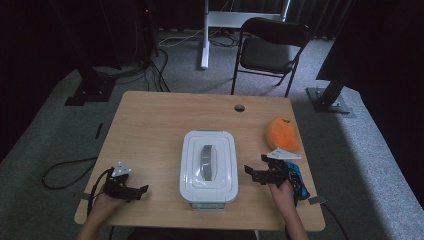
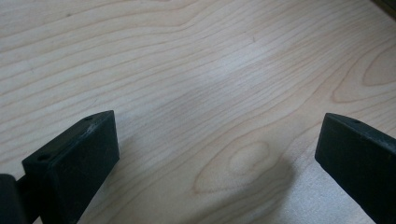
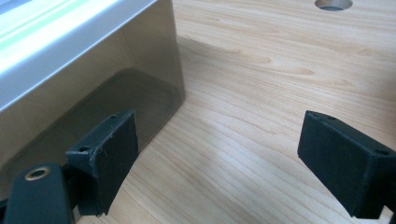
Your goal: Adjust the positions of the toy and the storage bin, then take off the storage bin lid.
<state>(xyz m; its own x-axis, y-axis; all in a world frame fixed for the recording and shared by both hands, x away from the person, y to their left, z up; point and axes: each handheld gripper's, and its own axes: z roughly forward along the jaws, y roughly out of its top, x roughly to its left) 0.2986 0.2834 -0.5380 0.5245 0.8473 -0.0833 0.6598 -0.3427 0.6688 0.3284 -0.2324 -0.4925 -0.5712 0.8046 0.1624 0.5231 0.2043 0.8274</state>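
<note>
The pale wooden desk carries a white lidded plastic box with a grey handle at its middle. The left gripper and right gripper flank it, fingers spread wide on nothing, probably ready to grasp it. A soft orange plush toy sits just beyond the right gripper.

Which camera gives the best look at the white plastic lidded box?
The high view: the white plastic lidded box sits whole, with its grey handle. The right gripper view catches one translucent corner; the left gripper view has bare wooden table.
</note>
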